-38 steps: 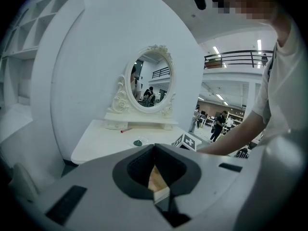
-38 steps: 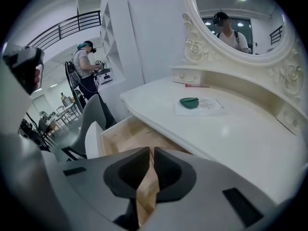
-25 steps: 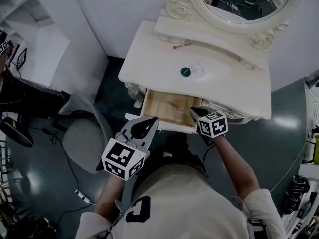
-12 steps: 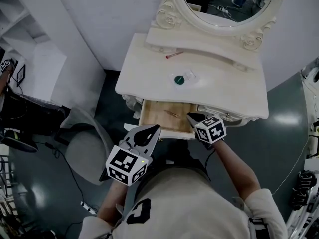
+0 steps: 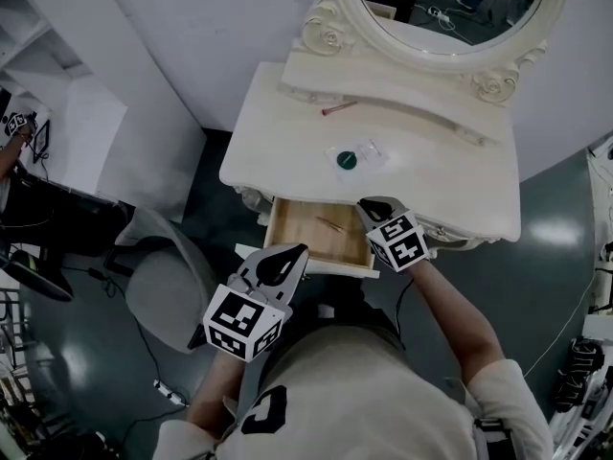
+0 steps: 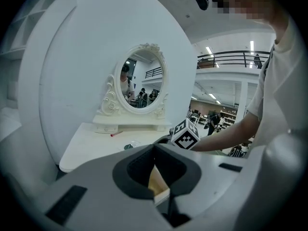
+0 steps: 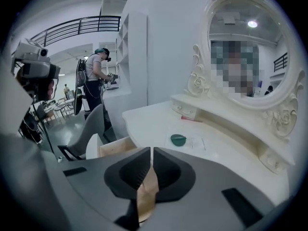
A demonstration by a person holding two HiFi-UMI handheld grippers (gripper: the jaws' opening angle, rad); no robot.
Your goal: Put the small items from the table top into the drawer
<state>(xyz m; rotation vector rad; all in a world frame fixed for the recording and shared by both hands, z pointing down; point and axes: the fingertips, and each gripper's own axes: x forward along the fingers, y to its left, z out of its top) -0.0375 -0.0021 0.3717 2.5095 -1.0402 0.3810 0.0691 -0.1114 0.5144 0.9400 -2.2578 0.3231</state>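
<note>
At a cream dressing bench (image 5: 278, 137), a person works two handheld grippers. Nearest, the left gripper (image 5: 290, 254) hangs in front of the open drawer (image 5: 308, 264), its fingers closed on nothing. The right gripper (image 5: 370, 205) sits above the drawer's far right corner, at the bench's front edge, fingers likewise pressed together and empty.

The wooden drawer holds one thin stick-like item (image 5: 332, 224) lying toward its back; no other item shows in it. Further in, a green disc (image 5: 347, 160) lies flat mid-bench with a clear packet, whether in or on it is unclear. A red stick (image 5: 338, 108) lies by the raised shelf under the mirror (image 5: 450, 8).

The disc looks the likely next pick. The right fingers should part before descending, straddle the disc rather than the slippery film, and close low against the bench. The drawer stands wide enough for a clean drop.
</note>
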